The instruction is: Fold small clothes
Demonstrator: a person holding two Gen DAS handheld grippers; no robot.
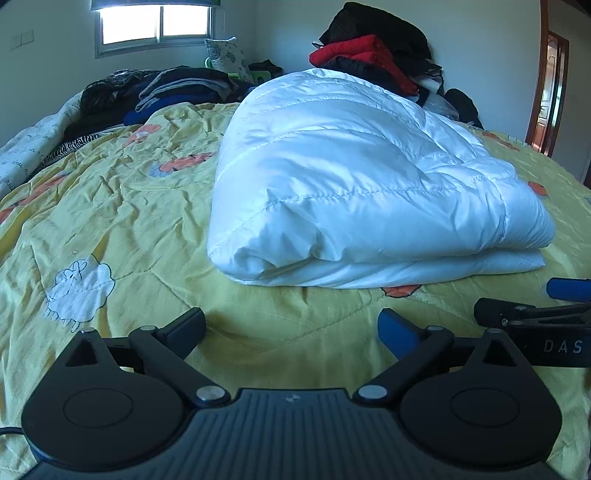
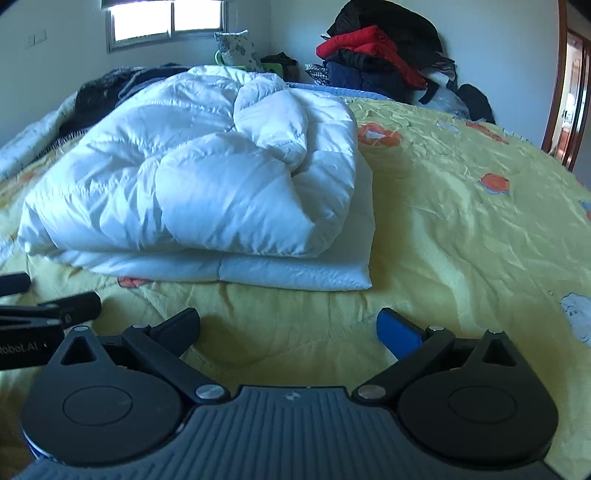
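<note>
While both handheld grippers are held low over a yellow bedspread (image 1: 122, 206), a white puffy jacket (image 1: 351, 184) is seen folded into a bundle on the spread just ahead of them. The left gripper (image 1: 291, 328) and the right gripper (image 2: 288, 328) are each spread wide with nothing between the fingers, side by side and clear of the jacket. Dark and red clothes (image 1: 373, 55) are piled against the far wall, under a bright window (image 1: 155, 22).
</note>
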